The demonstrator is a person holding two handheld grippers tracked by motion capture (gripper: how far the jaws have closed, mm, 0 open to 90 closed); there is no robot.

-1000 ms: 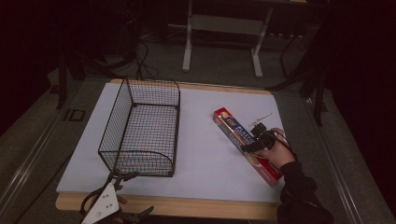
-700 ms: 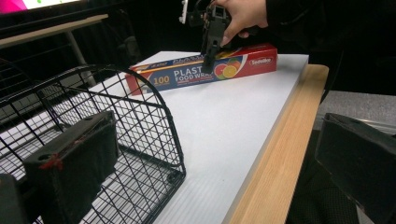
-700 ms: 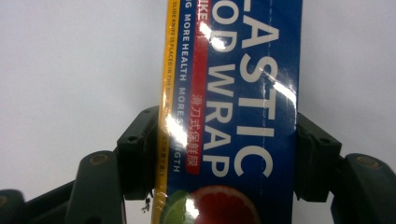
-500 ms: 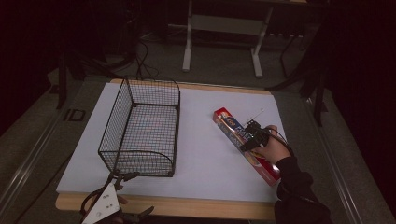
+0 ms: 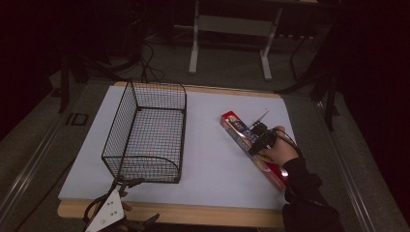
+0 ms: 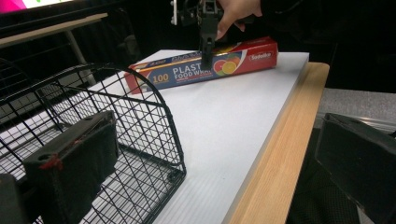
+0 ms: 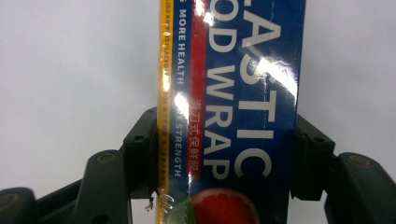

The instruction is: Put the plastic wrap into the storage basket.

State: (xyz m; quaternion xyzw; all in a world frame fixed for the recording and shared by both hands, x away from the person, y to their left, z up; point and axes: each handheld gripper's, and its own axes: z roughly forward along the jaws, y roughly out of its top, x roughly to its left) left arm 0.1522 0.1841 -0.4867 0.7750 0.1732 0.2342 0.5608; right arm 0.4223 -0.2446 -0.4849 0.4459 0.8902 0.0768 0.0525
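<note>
Dark floor and a metal table frame fill the top of the high view; below them a white board point(image 5: 212, 159) covers a table with a light wooden edge point(image 5: 203, 215) along the near side.

On the right half of the board lies a long box of plastic food wrap point(image 5: 241, 134), red at the ends and blue in the middle. Its long axis runs on a diagonal, one red end pointing to the upper middle of the frame, the other toward the lower right corner, close to the board's right border. In the left gripper view the box point(image 6: 187, 72) lies flat across the upper part of the picture with its printed side showing.

The right gripper point(image 5: 257, 140) stands over the middle of the box, held by a hand point(image 5: 276, 152) in a dark sleeve. In the right gripper view its black jaws sit on either long side of the box point(image 7: 233, 107), pads against its edges, clasping it across its width.

A black wire basket point(image 5: 147, 133) stands on the left half of the board, well apart from the box, with bare white board between them.

The left gripper point(image 5: 121, 186) hangs at the lower left, at the table's near edge just beside the basket's near wall. In its own view the jaws stand wide apart with nothing between them, the basket's rim point(image 6: 140, 93) just ahead.
</note>
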